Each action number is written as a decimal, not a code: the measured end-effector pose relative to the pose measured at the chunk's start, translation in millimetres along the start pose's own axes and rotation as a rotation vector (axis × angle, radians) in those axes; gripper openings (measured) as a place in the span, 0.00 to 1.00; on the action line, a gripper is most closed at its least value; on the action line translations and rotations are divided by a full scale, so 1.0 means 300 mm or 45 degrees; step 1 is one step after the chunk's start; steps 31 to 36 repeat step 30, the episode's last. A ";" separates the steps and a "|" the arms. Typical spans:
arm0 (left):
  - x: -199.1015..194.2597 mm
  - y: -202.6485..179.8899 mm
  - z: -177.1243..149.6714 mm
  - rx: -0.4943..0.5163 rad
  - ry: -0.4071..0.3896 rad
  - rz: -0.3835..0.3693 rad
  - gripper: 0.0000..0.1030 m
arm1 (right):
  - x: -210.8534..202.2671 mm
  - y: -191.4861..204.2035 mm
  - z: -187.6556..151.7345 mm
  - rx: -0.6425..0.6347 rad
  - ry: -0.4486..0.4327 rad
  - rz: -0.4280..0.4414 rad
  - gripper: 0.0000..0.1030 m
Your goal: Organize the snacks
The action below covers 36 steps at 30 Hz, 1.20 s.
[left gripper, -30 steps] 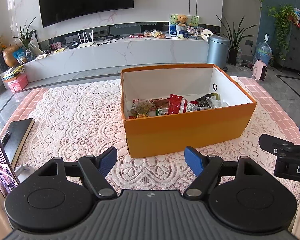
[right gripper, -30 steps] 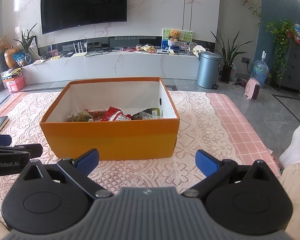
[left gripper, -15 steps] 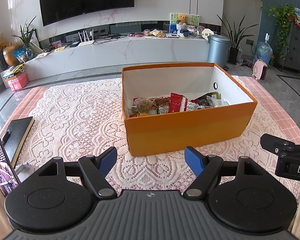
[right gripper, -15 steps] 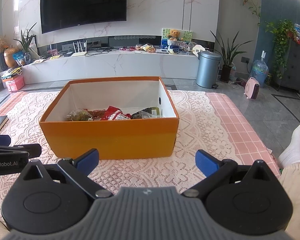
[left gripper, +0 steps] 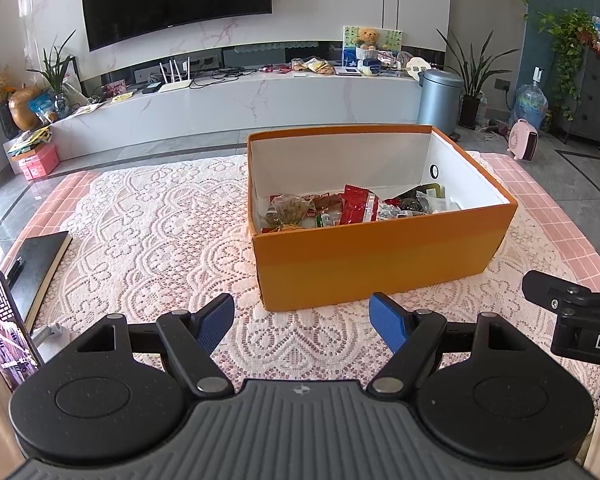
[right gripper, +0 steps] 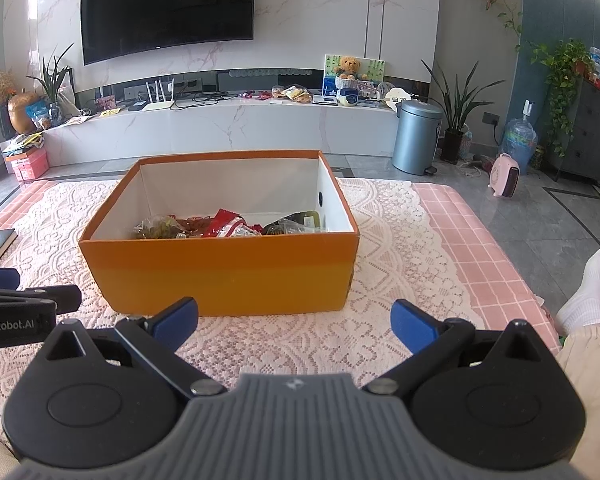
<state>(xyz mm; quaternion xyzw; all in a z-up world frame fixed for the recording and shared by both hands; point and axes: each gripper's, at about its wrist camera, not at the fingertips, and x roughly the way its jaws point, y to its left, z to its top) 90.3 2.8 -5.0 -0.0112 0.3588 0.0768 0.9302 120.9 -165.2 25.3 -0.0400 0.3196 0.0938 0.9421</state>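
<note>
An orange box (left gripper: 372, 256) (right gripper: 228, 276) with white inner walls stands on the lace-covered table. Several snack packets lie at its bottom, among them a red packet (left gripper: 358, 210) (right gripper: 226, 226), a brownish clear bag (left gripper: 286, 210) (right gripper: 158, 227) and a dark packet (left gripper: 422, 200) (right gripper: 296, 222). My left gripper (left gripper: 302, 320) is open and empty, hovering in front of the box's near wall. My right gripper (right gripper: 296, 320) is open and empty too, just short of the box's front. Each gripper's finger shows at the edge of the other view.
A black notebook (left gripper: 36, 264) and a phone (left gripper: 6, 328) lie at the table's left edge. A person's socked foot (right gripper: 584, 288) and trouser leg sit at the right. Beyond the table are a TV console, a metal bin (right gripper: 414, 136) and plants.
Both grippers have shifted only slightly; the box sits a little higher in the views. Nothing was taken hold of or let go.
</note>
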 end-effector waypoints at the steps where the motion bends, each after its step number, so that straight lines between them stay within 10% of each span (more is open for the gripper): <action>1: 0.000 0.000 0.000 -0.001 0.000 0.000 0.87 | 0.002 0.001 -0.001 -0.001 0.001 0.000 0.97; 36: -0.019 -0.005 0.010 0.007 -0.016 -0.010 0.87 | 0.005 0.006 -0.003 0.000 0.014 0.003 0.97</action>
